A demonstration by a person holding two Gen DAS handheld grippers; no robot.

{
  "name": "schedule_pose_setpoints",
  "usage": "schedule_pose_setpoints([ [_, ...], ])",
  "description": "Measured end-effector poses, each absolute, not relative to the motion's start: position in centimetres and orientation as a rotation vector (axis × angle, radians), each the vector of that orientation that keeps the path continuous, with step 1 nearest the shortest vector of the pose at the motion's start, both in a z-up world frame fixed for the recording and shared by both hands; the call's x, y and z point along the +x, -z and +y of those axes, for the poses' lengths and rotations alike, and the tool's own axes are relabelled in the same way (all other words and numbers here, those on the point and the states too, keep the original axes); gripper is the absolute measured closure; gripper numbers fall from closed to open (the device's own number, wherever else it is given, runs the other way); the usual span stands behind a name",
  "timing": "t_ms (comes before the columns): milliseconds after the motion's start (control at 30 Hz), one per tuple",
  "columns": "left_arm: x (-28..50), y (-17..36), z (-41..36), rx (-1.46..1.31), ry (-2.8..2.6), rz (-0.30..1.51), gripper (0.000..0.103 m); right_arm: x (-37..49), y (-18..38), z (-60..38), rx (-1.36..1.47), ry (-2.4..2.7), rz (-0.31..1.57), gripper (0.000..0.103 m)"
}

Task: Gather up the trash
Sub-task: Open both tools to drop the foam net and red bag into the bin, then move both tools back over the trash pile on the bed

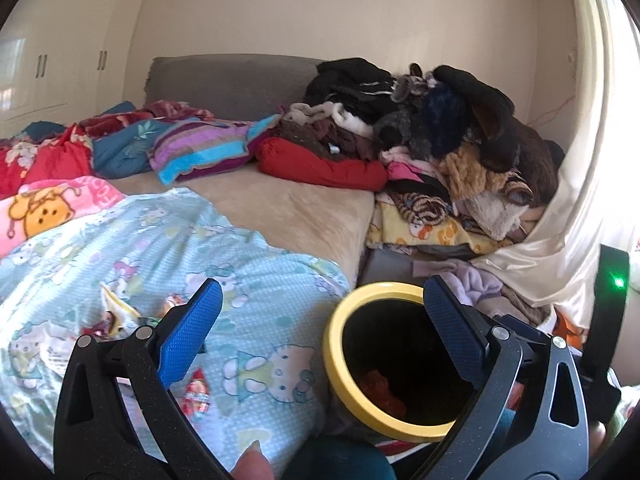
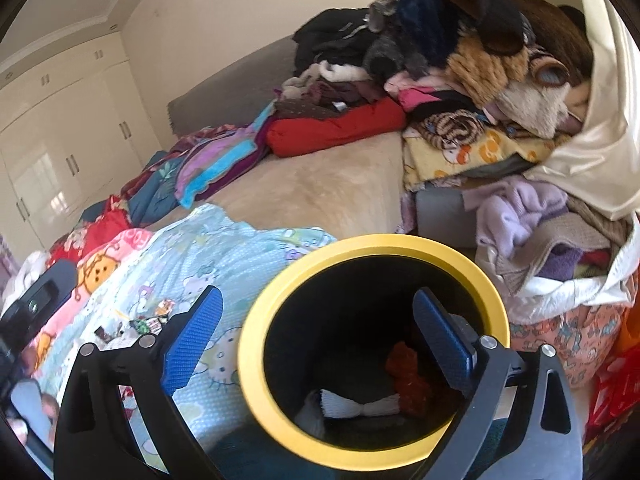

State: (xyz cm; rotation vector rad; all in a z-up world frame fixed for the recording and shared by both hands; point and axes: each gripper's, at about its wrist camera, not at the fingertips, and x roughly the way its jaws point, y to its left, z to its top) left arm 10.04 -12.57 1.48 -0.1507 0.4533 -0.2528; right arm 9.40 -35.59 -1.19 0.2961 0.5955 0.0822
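1. Right gripper hangs over the bin, fingers spread wide, nothing between them. A red scrap and a white wad lie at the bottom of the bin.
2. Left gripper also stands apart and empty, near the bin's rim.
3. Wrappers lie loose on the blue blanket on the bed, beside the bin.
4. Risk: soft blanket may bunch into the grasp with a wrapper; thin foil may slip the pads.
5. Risk: a finger clipping the rim could tip the bin.
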Motion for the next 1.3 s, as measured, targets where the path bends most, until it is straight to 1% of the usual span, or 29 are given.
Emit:
schedule_pose_setpoints([
  [333,10.1,-2.1,-7.7,-0.207,0.155,0.423,0.011,8.7,0.3,-31.6,0.286,-0.181,0.614,0.009],
  [733,9.2,-2.3,-3.5,-0.213,0.078,0.397,0.011,7.1,-0.8,-27.4,0.215,-0.243,0.576,0.007],
  [967,9.0,-2.0,-1.4,-0.223,0.032,0.395,0.011,6.4,-0.9,-24.9,0.181,-0.282,0.583,0.007],
  [1300,9.4,-0.9,3.8,-0.281,-0.068,0.407,0.011,6.0,0.1,-19.2,0.070,-0.374,0.606,0.007],
])
